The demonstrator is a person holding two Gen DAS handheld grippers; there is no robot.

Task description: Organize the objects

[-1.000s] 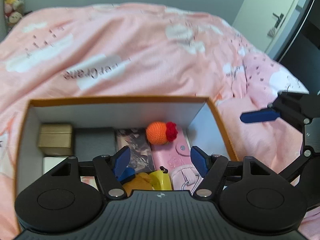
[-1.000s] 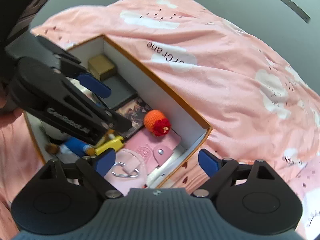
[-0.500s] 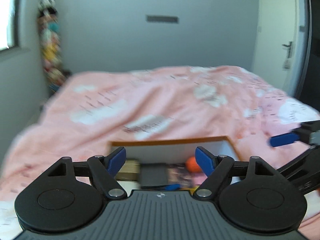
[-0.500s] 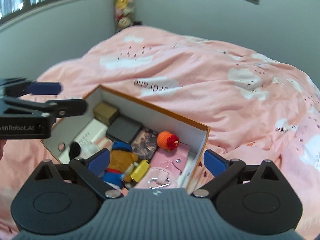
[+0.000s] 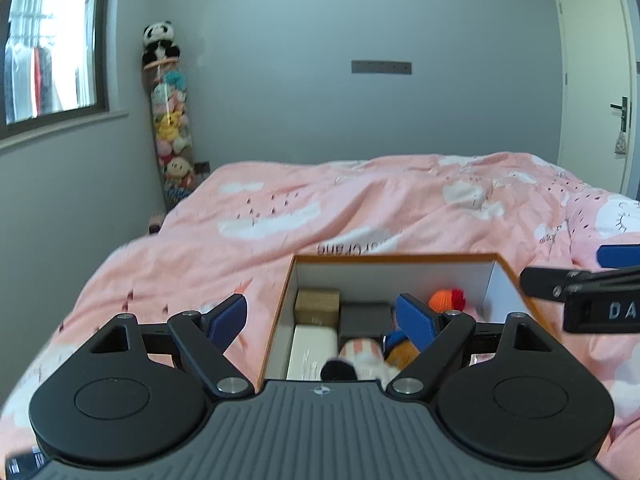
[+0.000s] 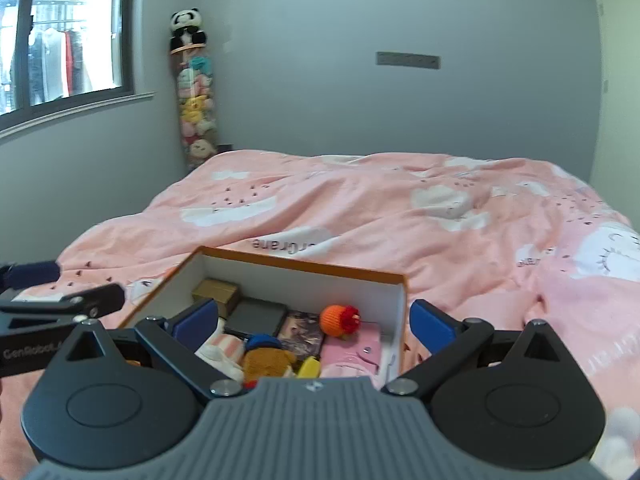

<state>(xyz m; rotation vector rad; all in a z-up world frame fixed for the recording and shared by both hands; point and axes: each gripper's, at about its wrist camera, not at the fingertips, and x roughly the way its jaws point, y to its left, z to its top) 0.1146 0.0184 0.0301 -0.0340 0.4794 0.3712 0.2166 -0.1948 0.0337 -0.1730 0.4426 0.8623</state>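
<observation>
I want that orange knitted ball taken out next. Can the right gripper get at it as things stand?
Probably yes. The orange knitted ball lies uncovered on top of the pink wallet in the open box, and the right gripper is empty, jaws wide, with nothing in between.

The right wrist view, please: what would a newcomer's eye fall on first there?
Probably the orange-rimmed box on the pink bedspread, packed with small things, the orange knitted ball brightest near its right wall. Next, the clear tube of plush toys in the far corner, a panda on top. Both the right gripper and left gripper are open, empty.
</observation>
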